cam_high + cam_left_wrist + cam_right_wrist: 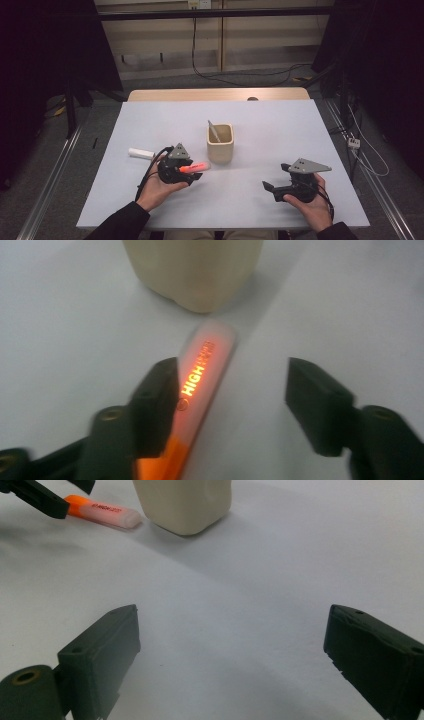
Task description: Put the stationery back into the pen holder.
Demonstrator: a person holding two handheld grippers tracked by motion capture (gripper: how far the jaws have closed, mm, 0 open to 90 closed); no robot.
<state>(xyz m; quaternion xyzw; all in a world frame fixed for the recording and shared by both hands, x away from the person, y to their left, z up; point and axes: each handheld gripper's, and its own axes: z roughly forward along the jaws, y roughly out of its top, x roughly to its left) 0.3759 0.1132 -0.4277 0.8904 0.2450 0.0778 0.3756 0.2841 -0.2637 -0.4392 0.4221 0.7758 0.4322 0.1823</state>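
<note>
Orange highlighter (195, 167) w/ a translucent cap lies on the white desk (280, 130), toward the near-left part of the top, just short of the beige pen cup (220, 143). In the left gripper view the cap end (212, 347) points at the cup's base and "HIGH" glows along the barrel.

Left gripper (232, 390): jaws spread, highlighter between them. One jaw sits against the barrel's side; the other stands well clear w/ bare desk in the gap. Not pinching. The left hand (157, 187) holds the gripper from the near edge, sleeve dark.

Right gripper (232, 645): jaws spread wide, nothing between them but desk surface. In the high view it sits near the near-right corner (280, 187), held by the right hand (310, 200), well apart from the cup. Its own view looks across the desk at the cup's base (182, 505) and the highlighter's capped end (107, 514), w/ the other gripper's jaw tips over the orange end.

Pen cup stands upright near the middle of the desk, squarish w/ rounded corners; a thin grey stick-like item (214, 131) leans inside it, can't tell what it is.

White cylinder (141, 153) lies on its side toward the left edge, just beside the left gripper's cable.
</note>
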